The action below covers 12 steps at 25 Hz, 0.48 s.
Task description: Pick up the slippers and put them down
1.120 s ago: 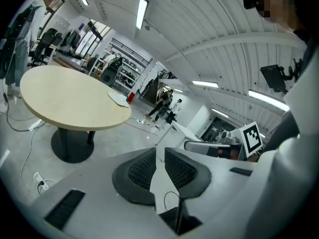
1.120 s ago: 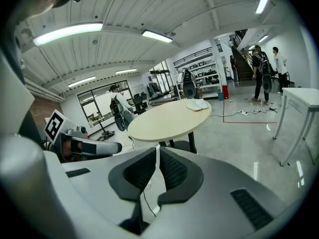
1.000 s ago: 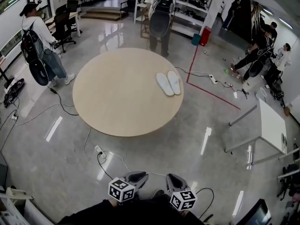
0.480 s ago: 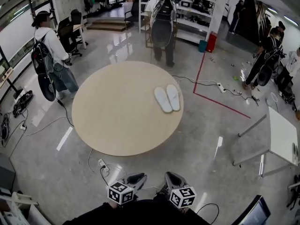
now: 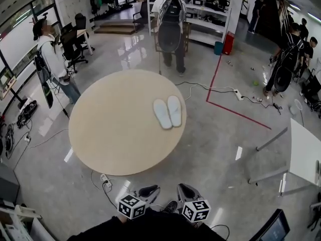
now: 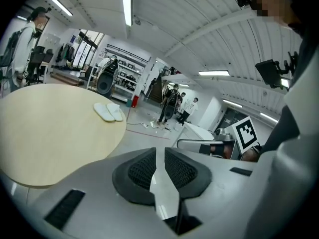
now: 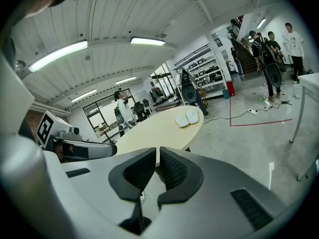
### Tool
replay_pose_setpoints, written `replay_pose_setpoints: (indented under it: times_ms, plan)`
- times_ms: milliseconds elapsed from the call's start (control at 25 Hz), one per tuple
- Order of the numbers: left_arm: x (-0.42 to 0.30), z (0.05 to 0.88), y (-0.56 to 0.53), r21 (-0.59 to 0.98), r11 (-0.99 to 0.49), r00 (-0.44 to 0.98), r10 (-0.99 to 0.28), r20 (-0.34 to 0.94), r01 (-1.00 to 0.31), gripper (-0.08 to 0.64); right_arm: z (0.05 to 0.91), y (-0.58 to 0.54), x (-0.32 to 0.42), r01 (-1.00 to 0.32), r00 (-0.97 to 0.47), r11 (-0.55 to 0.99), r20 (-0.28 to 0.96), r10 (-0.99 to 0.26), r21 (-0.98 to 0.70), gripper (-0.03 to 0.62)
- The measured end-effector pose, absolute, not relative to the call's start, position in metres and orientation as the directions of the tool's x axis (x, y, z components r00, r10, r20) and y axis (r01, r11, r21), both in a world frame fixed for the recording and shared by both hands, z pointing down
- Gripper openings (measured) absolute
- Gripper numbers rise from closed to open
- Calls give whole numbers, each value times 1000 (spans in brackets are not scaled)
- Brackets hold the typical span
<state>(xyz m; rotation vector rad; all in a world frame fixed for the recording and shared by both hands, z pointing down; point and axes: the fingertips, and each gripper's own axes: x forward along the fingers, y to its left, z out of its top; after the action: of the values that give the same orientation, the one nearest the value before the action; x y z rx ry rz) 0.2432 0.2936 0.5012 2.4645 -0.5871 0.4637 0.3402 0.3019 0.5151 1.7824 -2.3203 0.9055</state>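
Plainly, in the head view the pair of white slippers (image 5: 168, 112) lies side by side, touching or nearly so, on the round table (image 5: 100, 149) at about three o'clock of its top, close to the rim; the left gripper (image 5: 148, 190) and right gripper (image 5: 182, 190) sit low at six o'clock of the picture, well apart from the table, so no pick-up has begun. In the left gripper view the jaws stand slightly apart with a thin slit between the ribbed pads and nothing in it; the slippers (image 6: 108, 111) show small at about eleven o'clock of the jaws, on the far side of the table (image 6: 50, 133). In the right gripper view the pads are drawn all but together, empty; the slippers (image 7: 187, 117) lie at about one o'clock, at the table's far end (image 7: 149, 128). The slippers look thin, flat and soft, probably very light and floppy; a pinch at one end would likely let the rest droop, and a nudge may slide them on the smooth top. I would take each by the raised upper band or a side edge near the middle, one per gripper; which end is the toe I cannot tell.
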Motion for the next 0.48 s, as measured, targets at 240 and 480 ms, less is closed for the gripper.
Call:
replay_pose_setpoints:
  times_ms: [240, 480]
  plan:
    - [271, 509, 278, 435, -735, 829, -311, 465, -519, 67, 532, 290, 370, -889, -326, 118, 431, -841, -443, 34]
    - [279, 524, 243, 464, -700, 818, -316, 480, -542, 67, 541, 259, 375, -888, -349, 134, 454, -820, -440, 33]
